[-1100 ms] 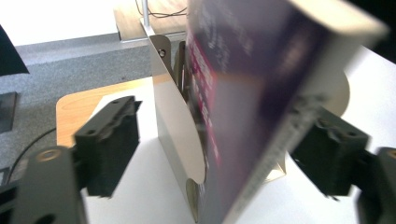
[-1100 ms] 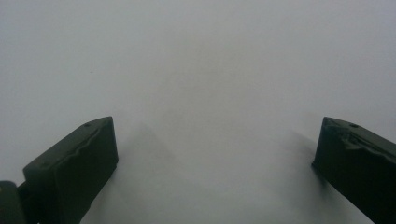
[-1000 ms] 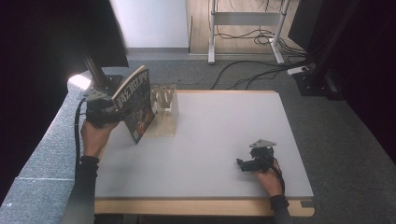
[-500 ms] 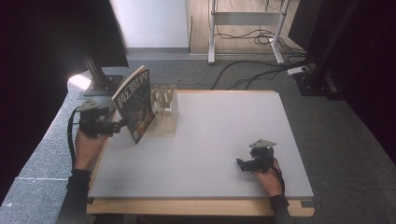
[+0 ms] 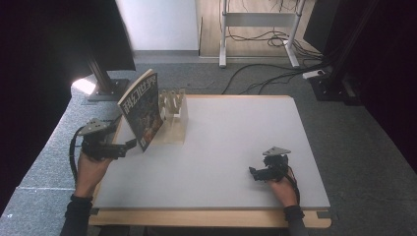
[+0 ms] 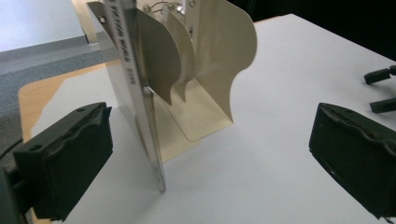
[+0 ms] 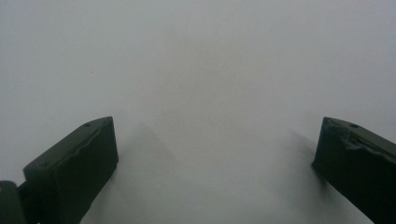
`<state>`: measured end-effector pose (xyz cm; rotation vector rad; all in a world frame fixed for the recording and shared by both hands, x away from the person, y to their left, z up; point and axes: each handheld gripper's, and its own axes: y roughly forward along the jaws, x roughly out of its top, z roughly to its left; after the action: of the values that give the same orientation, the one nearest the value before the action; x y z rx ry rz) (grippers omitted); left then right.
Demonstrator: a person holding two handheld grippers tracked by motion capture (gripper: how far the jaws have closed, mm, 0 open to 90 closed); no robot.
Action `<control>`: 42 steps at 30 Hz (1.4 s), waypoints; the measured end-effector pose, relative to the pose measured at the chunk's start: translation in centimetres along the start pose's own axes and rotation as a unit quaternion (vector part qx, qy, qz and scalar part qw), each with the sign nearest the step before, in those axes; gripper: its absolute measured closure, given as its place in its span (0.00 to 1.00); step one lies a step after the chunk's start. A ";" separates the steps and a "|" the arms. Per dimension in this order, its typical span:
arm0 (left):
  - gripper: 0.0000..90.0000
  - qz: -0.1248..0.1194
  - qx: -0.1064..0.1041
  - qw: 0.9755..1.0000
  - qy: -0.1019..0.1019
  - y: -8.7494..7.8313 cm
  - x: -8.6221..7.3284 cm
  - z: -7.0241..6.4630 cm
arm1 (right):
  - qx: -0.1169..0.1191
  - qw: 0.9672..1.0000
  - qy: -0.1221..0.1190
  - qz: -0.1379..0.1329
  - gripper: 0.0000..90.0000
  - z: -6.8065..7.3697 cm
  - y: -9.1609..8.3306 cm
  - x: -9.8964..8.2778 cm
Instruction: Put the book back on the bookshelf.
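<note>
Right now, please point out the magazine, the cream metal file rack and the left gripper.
magazine (image 5: 142, 114): high view, on its front cover.
file rack (image 6: 219, 56): left gripper view, on its outer curved divider.
left gripper (image 5: 129, 145): high view, between its open jaw tips.

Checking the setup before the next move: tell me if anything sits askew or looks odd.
The magazine stands tilted against the cream divider rack, its lower edge out on the table beside the rack. The left gripper, jaws open, is off it.
</note>
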<state>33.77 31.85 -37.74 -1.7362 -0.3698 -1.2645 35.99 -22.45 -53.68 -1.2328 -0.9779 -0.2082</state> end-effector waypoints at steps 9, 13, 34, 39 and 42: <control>0.00 0.012 -0.022 1.000 0.013 1.6 -1.7 -1.9 | -0.001 1.000 0.000 0.000 0.00 0.0 0.0 0.0; 0.00 0.017 -0.032 0.999 0.014 2.8 -2.4 -2.4 | -0.001 1.000 0.000 0.000 0.00 0.0 0.0 0.0; 0.00 0.048 -0.061 0.997 0.020 8.9 -6.2 -5.0 | 0.002 1.000 0.000 0.000 0.00 0.0 0.0 0.0; 0.00 0.061 -0.066 0.996 0.026 10.3 -7.1 -5.6 | 0.002 1.000 0.000 0.000 0.00 0.0 0.0 0.1; 0.00 0.069 -0.068 0.995 0.028 11.0 -7.6 -6.0 | 0.003 1.000 0.000 0.000 0.00 0.0 0.0 0.0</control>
<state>34.62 23.24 -49.54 -1.8031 -0.1313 -1.2595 36.03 -22.46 -53.65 -1.2285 -0.9772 -0.2051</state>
